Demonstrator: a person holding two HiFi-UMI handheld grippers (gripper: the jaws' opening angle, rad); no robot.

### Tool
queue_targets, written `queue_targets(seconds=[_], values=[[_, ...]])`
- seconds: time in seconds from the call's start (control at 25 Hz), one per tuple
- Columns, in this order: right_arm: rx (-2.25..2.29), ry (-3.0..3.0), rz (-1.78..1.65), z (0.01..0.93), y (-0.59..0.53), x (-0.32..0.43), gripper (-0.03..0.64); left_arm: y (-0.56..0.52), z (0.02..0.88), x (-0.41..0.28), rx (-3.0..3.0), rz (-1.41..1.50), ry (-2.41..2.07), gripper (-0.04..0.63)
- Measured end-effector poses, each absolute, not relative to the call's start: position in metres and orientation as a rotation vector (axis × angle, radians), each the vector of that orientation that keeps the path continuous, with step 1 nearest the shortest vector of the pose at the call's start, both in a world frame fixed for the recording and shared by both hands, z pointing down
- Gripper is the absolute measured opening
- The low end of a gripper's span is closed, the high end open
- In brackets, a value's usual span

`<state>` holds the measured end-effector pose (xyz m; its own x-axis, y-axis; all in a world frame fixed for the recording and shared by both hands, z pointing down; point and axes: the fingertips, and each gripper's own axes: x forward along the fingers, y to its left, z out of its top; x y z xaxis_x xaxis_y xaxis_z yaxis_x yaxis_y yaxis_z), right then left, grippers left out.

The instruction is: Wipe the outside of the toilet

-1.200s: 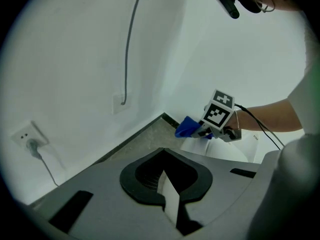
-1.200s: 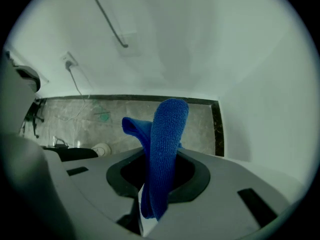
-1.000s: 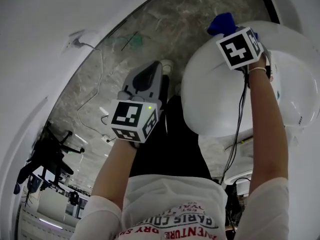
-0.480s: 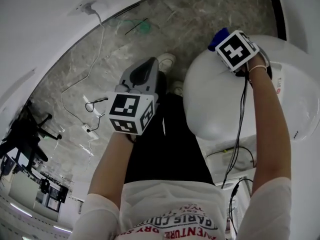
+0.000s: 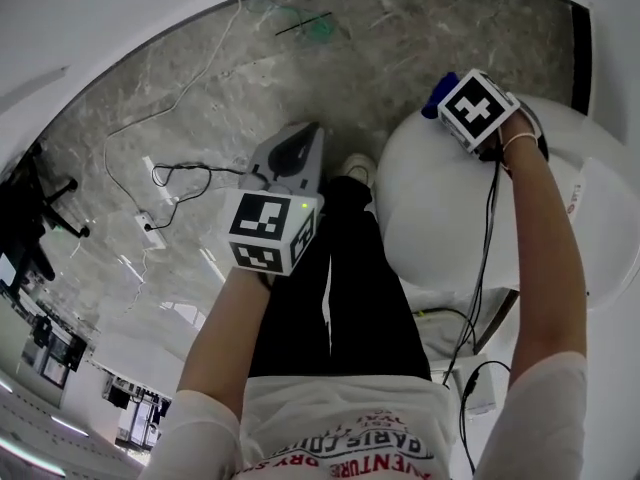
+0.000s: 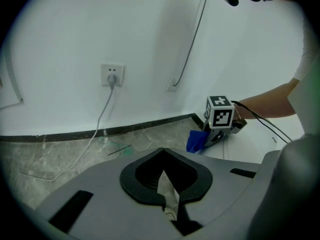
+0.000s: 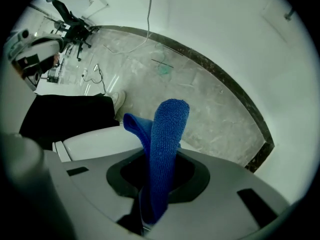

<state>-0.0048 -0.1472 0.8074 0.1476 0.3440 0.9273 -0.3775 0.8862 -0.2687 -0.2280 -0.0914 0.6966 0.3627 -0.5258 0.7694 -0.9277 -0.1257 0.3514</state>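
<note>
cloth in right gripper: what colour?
Blue. The cloth shows best in the right gripper view.

Floor [image 5: 200,98]: grey marbled stone, pale veins. White wall [image 6: 150,44] met it at a dark skirting [image 6: 125,129].

Socket [image 6: 112,75] on the wall, plug in; white cable [image 6: 95,129] ran down from it and trailed across the floor.

A thin grey line [image 6: 192,34] ran down the wall further right; could not tell what.

Green scrap [image 5: 318,30] lay on the floor near the skirting, a thin dark stick just beside it.

White power strip [image 5: 150,230] lay on the floor, with a looped black cord [image 5: 185,180] near it.

Black office chair [image 5: 30,218] stood at the far left edge.

Person wore black trousers [image 5: 350,288], a white printed shirt [image 5: 350,418] and a white shoe [image 5: 357,168].
</note>
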Motion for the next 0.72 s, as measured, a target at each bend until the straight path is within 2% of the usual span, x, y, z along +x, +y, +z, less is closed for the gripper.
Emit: queue_targets(seconds=[0.72], values=[[-0.206, -1.316, 0.456, 0.816, -0.06, -0.088, 0.077, 0.0, 0.693, -0.279, 1.64, 0.527, -1.362, 0.006]])
